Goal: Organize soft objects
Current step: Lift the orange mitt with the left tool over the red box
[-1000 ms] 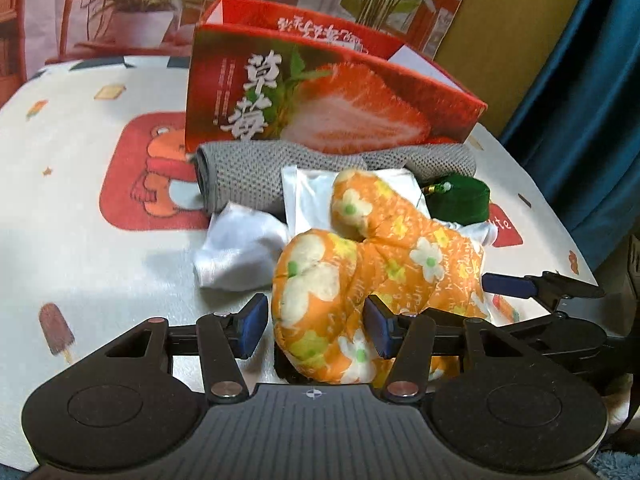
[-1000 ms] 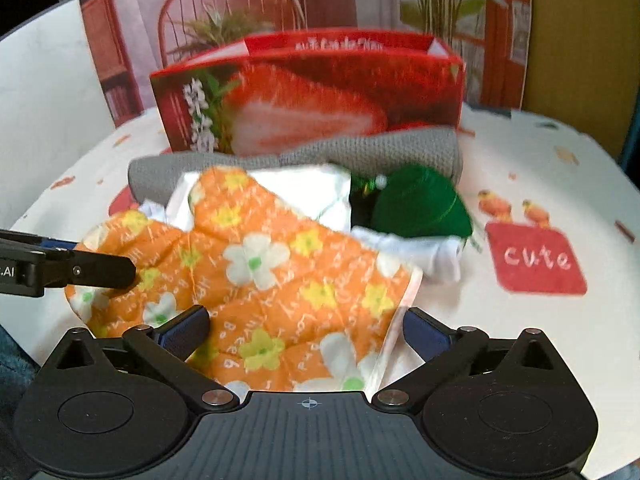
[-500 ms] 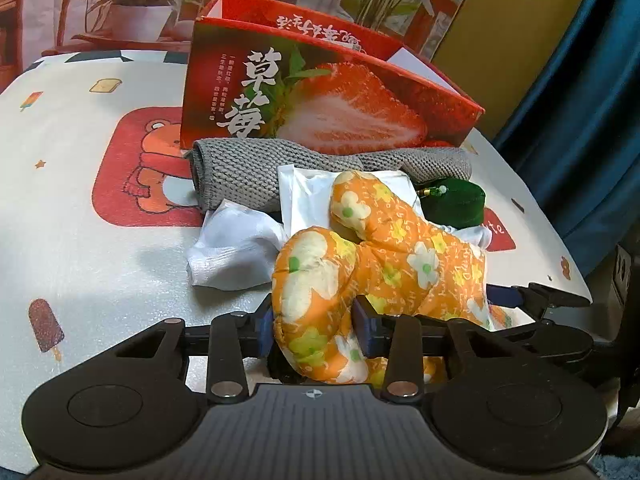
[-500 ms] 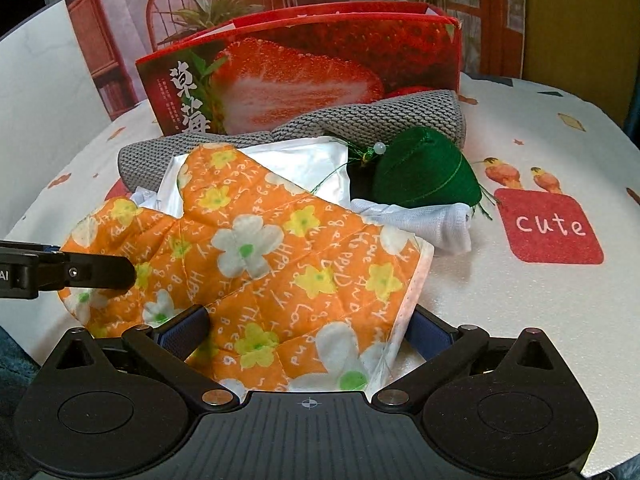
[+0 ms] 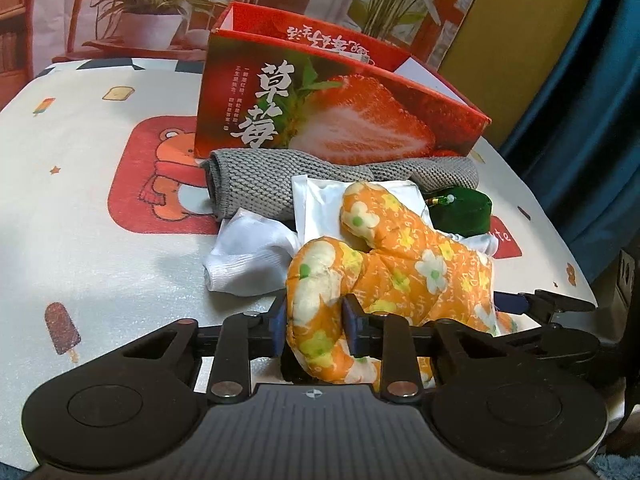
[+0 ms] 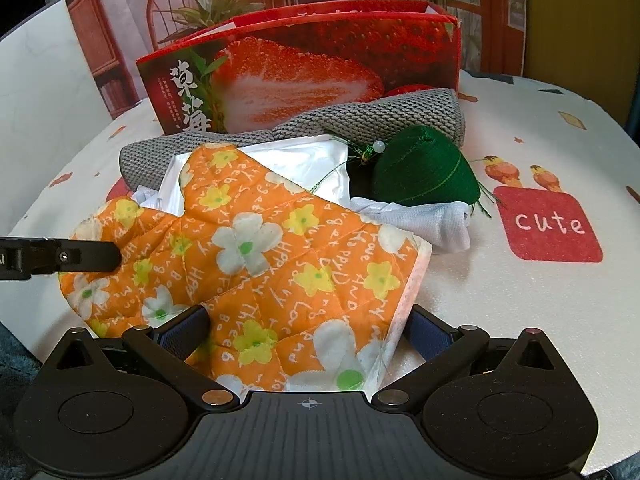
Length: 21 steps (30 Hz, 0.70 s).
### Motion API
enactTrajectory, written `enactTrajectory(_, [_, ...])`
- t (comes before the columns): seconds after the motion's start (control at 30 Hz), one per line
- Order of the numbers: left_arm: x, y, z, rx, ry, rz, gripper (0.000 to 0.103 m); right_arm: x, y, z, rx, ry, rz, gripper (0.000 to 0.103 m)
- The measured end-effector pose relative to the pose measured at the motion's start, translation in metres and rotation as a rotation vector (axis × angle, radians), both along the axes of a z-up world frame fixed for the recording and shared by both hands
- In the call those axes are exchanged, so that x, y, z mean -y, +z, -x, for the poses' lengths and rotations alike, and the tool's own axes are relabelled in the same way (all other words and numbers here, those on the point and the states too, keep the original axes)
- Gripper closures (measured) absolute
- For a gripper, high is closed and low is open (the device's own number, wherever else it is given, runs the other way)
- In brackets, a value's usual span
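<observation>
An orange flowered oven mitt [image 5: 404,268] [image 6: 256,256] lies at the near edge of the table on a pile of soft things. My left gripper [image 5: 314,326] is shut on the mitt's fingertip end, which bulges between the pads. My right gripper [image 6: 306,328] is open, its jaws wide on either side of the mitt's cuff end. Under and behind the mitt lie a white packet [image 5: 320,200] [image 6: 300,160], a grey knitted cloth [image 5: 256,180] [image 6: 380,116], a white cloth [image 5: 248,256] [image 6: 424,216] and a green sachet [image 5: 460,210] [image 6: 424,172].
A red strawberry box [image 5: 332,120] [image 6: 304,72], open on top, stands behind the pile. The table [image 5: 80,208] [image 6: 560,300] has a white cover with cartoon prints. A blue curtain [image 5: 580,100] hangs at the right. The left gripper's finger [image 6: 80,256] pokes in from the left.
My left gripper has closed on the mitt's fingertip end. My right gripper has moved closer around the cuff and stays open.
</observation>
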<state>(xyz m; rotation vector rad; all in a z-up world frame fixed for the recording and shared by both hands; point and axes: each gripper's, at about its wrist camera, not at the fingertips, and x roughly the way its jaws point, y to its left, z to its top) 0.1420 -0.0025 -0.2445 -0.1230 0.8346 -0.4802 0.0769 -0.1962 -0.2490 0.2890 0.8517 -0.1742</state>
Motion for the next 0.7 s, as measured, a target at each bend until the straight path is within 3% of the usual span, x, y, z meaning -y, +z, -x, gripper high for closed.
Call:
enactTrajectory(0.1, [0.001, -0.001, -0.002, -0.004, -0.007, -0.004, 0.077, 0.001, 0.001, -0.001, 0.018, 0.013, -0.032, 0.001])
enactTrajectory(0.17, [0.002, -0.001, -0.002, -0.005, -0.013, -0.010, 0.078, 0.001, 0.003, -0.003, 0.025, 0.022, -0.046, 0.006])
enactTrajectory(0.23, [0.003, 0.001, -0.004, -0.013, -0.021, -0.013, 0.078, 0.001, 0.009, -0.004, 0.045, 0.037, -0.056, 0.023])
enactTrajectory(0.43, [0.003, 0.004, -0.018, -0.046, -0.016, -0.018, 0.078, 0.005, 0.031, -0.012, 0.097, 0.083, -0.045, 0.054])
enactTrajectory(0.7, [0.002, 0.025, -0.030, 0.004, -0.026, -0.001, 0.083, 0.012, 0.047, -0.032, 0.101, 0.106, -0.038, 0.062])
